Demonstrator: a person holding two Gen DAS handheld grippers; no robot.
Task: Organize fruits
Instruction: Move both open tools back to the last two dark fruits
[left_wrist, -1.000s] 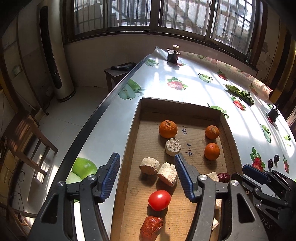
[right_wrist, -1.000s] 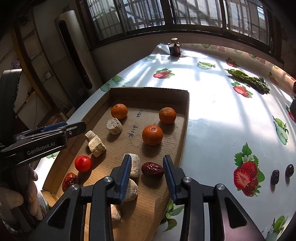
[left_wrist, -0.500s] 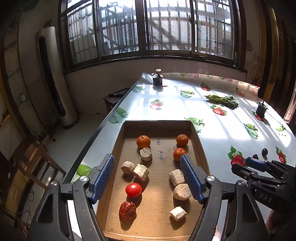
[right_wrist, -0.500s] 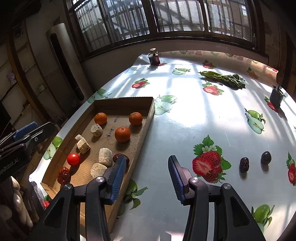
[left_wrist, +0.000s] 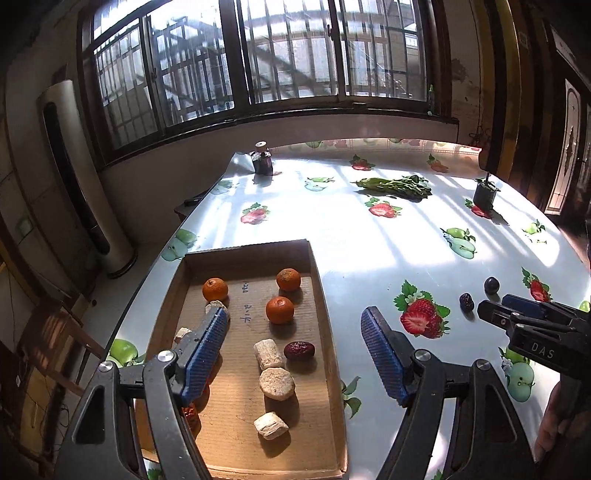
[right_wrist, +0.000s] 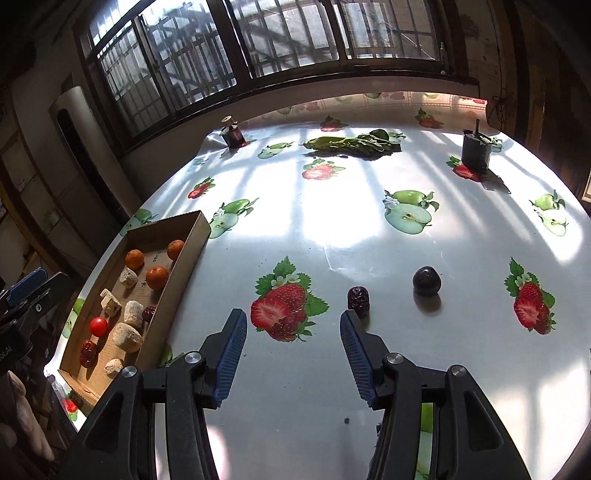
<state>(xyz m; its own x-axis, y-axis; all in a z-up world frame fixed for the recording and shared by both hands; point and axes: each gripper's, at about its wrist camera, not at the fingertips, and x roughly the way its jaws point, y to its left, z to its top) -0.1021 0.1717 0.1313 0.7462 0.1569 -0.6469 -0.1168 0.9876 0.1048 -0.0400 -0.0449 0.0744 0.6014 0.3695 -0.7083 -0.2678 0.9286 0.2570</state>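
Observation:
A shallow cardboard tray (left_wrist: 321, 295) (right_wrist: 192, 251) sits at the table's left edge. It holds three oranges (left_wrist: 280, 309), a red date (left_wrist: 299, 350), several pale chunks (left_wrist: 276, 383), a cherry tomato (right_wrist: 99, 326) and a second red date (right_wrist: 88, 352). On the tablecloth lie a dark date (right_wrist: 358, 297) (left_wrist: 466, 301) and a dark round fruit (right_wrist: 426, 280) (left_wrist: 491, 285). My left gripper (left_wrist: 295, 328) is open and empty above the tray. My right gripper (right_wrist: 291, 328) is open and empty over the cloth, the dark date just beyond its right finger.
The fruit-print tablecloth (right_wrist: 332, 229) covers the table. A bunch of green leaves (right_wrist: 354, 144) lies at the back. A small dark jar (right_wrist: 232, 134) stands far left and a dark pot (right_wrist: 475, 149) far right. The table edge runs along the tray's left side.
Both grippers have pulled back and up from the tray and opened wider. The right gripper left the red date in the tray and swung right over the tablecloth toward the dark fruits.

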